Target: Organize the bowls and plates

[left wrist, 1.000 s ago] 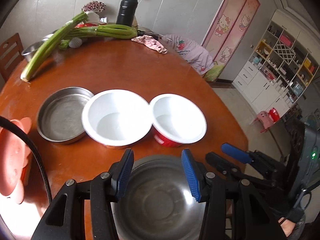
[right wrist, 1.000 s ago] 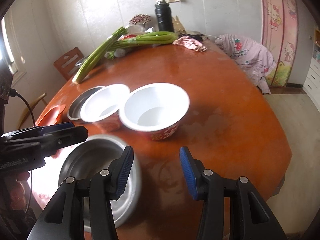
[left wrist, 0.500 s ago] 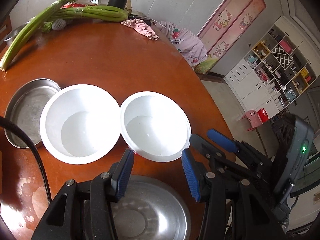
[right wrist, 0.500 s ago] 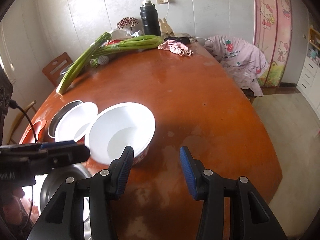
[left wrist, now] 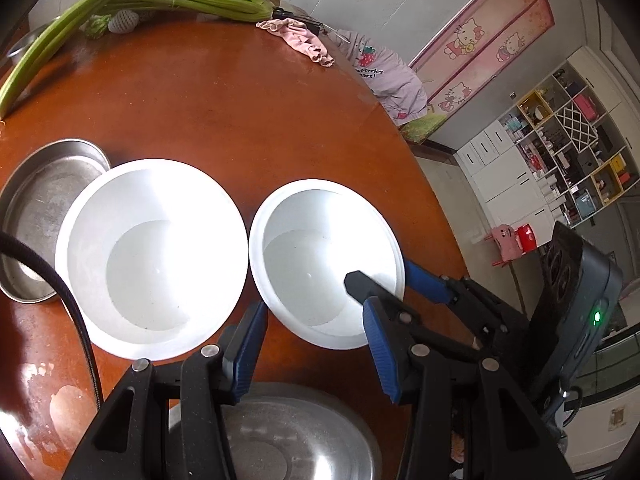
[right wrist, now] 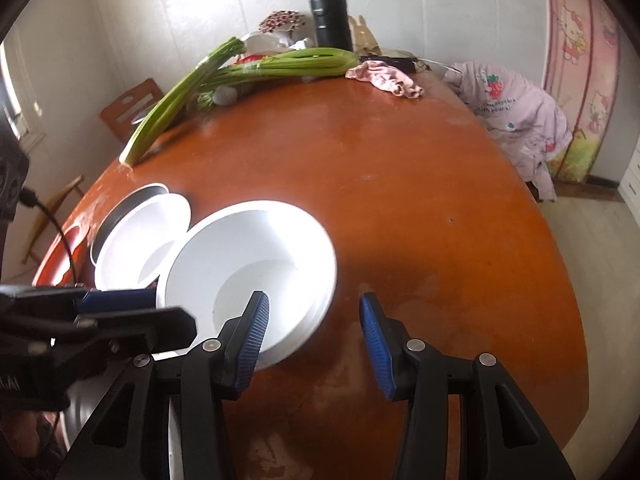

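Observation:
Two white bowls sit side by side on the round brown table (left wrist: 224, 100). The right white bowl (left wrist: 320, 256) also shows in the right wrist view (right wrist: 248, 264). The left white bowl (left wrist: 152, 252) (right wrist: 140, 236) touches it. A shallow steel plate (left wrist: 40, 208) lies left of them, and a steel bowl (left wrist: 288, 436) sits near the front edge. My left gripper (left wrist: 312, 344) is open above the near rims of the white bowls. My right gripper (right wrist: 312, 328) (left wrist: 380, 276) is open, straddling the right bowl's rim, one finger inside.
Celery stalks (right wrist: 240, 68), a black flask (right wrist: 330, 12) and a pink cloth (right wrist: 384, 76) lie at the table's far side. A pink plastic item (right wrist: 68, 240) sits at the left edge. A chair with a pink jacket (right wrist: 516, 116) stands on the right.
Both grippers have moved forward and down toward the white bowls. The right gripper's finger has come over the right bowl's rim. The steel bowl has slid to the bottom of the view.

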A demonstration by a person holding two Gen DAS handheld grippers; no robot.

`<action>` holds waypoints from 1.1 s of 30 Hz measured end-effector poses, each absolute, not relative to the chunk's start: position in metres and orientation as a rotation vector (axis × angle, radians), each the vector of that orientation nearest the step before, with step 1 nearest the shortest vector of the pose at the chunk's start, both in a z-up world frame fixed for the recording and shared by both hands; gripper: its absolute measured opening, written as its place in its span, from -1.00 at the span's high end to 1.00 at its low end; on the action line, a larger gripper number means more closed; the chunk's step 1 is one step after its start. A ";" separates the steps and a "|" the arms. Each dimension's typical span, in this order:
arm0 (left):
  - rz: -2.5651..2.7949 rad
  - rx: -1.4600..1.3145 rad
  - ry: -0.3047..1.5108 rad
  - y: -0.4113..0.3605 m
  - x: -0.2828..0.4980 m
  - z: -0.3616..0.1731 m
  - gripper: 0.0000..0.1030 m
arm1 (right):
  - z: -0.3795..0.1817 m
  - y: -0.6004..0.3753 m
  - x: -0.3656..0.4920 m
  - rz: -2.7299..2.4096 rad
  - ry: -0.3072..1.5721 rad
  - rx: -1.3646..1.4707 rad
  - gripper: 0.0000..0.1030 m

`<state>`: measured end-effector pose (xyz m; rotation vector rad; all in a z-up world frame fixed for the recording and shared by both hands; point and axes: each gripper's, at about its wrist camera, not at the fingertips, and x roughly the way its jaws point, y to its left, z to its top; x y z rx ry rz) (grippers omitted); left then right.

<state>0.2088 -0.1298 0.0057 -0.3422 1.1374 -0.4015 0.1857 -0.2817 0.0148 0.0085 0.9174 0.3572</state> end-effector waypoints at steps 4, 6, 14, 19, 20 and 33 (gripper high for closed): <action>-0.404 -0.348 1.138 -0.134 0.213 0.004 0.06 | 0.014 -0.276 0.185 0.382 0.912 -0.004 0.17; -0.407 -0.351 1.139 -0.134 0.216 0.003 0.06 | 0.015 -0.275 0.183 0.385 0.910 -0.007 0.19; -0.413 -0.338 1.097 -0.133 0.213 0.012 0.06 | 0.023 -0.278 0.173 0.384 0.898 0.028 0.19; -0.408 -0.321 1.063 -0.128 0.203 0.023 0.06 | 0.034 -0.273 0.165 0.392 0.874 0.029 0.18; -0.406 -0.317 1.057 -0.127 0.199 0.026 0.06 | 0.036 -0.271 0.163 0.393 0.868 0.026 0.18; -0.406 -0.289 0.951 -0.105 0.156 0.061 0.06 | 0.071 -0.252 0.129 0.420 0.783 0.003 0.18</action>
